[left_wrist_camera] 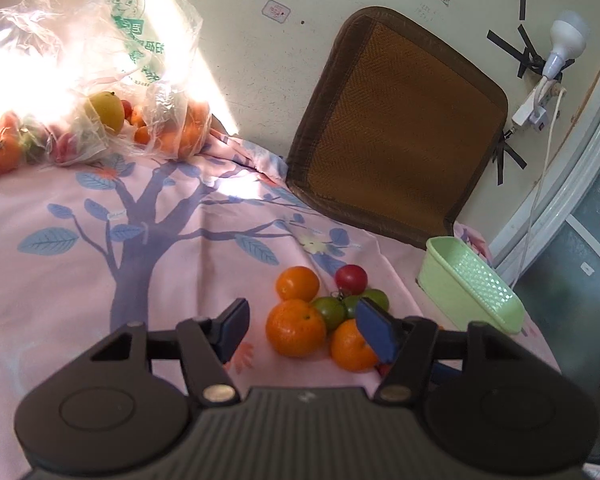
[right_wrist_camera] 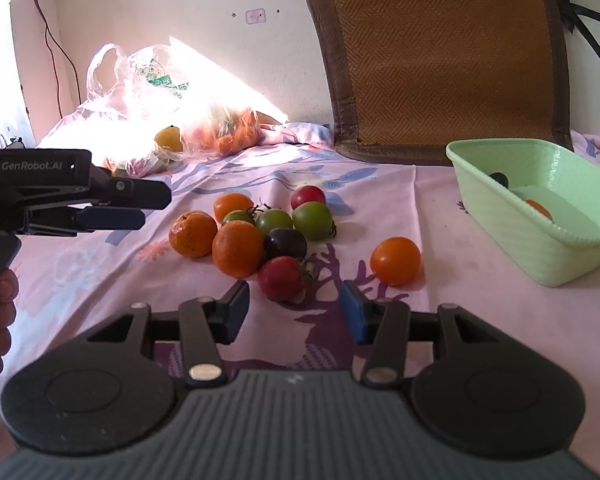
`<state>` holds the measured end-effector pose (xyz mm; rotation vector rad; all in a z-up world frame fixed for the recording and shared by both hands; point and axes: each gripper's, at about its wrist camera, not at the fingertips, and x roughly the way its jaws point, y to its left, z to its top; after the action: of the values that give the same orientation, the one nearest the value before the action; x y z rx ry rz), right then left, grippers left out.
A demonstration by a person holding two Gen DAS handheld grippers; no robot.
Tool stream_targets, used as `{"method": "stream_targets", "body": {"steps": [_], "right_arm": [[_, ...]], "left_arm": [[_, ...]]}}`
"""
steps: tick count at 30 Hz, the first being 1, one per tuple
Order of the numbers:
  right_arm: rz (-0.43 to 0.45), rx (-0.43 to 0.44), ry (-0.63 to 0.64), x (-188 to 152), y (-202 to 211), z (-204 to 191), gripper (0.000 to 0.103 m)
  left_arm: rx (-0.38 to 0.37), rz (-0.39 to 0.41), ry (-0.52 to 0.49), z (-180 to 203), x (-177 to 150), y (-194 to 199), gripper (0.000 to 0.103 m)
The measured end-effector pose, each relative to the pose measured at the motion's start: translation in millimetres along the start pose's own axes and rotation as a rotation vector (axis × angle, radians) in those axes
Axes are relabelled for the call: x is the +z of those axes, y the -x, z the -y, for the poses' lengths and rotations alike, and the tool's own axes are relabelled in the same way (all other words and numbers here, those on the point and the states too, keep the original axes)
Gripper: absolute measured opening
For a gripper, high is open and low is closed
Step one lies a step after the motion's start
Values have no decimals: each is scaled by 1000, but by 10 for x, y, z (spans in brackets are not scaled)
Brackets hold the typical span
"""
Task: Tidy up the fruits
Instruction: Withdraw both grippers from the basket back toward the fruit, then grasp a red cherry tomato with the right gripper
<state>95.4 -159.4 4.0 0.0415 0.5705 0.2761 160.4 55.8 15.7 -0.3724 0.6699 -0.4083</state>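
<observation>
A pile of fruit lies on the pink cloth: oranges (right_wrist_camera: 235, 254), green tomatoes (right_wrist_camera: 314, 220), a dark tomato (right_wrist_camera: 285, 242) and red tomatoes (right_wrist_camera: 280, 278). One orange tomato (right_wrist_camera: 396, 260) lies apart to the right. A green basket (right_wrist_camera: 532, 216) at the right holds a dark fruit and an orange one. My right gripper (right_wrist_camera: 293, 312) is open and empty just in front of the near red tomato. My left gripper (left_wrist_camera: 304, 330) is open and empty over an orange (left_wrist_camera: 295, 328) in the pile; it also shows in the right wrist view (right_wrist_camera: 139, 210), left of the pile.
A clear plastic bag (left_wrist_camera: 139, 80) with more fruit, including a yellow one (left_wrist_camera: 105, 112), sits at the back left by the wall. A brown woven cushion (right_wrist_camera: 440, 56) leans on the wall behind the basket (left_wrist_camera: 472, 284). The cloth (left_wrist_camera: 79, 280) covers the surface.
</observation>
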Motion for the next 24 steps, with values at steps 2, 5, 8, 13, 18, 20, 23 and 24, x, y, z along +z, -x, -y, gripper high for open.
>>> {"method": "stream_targets", "body": {"steps": [2,5,8,13,18,20,23,24], "right_arm": [[-5,-4,7,15,-28,-13,52],[-4,-10,22,33,-61,-32,52],[-11,-11,35,53,-118,-46,52],[-27,-19,67,69,-196,-102,37],[2,-25,80,-13,-37,-105,34],[7,-21,77,-92,76,-75,34],[14,-24,65,-253,300,-12,34],[19,-22,53,-313,391,-1,34]], "left_arm": [[14,-5,-13,18,-14,-51,61],[43,-3,-25,9,-50,-86,61],[45,-2,-33,7,-64,-118,57],[43,-42,-48,41,-131,-223,41],[55,-28,-62,89,-264,2,40],[48,-31,-81,155,-384,157,40],[19,-46,-135,342,-612,368,40],[2,-52,-160,432,-702,427,40]]}}
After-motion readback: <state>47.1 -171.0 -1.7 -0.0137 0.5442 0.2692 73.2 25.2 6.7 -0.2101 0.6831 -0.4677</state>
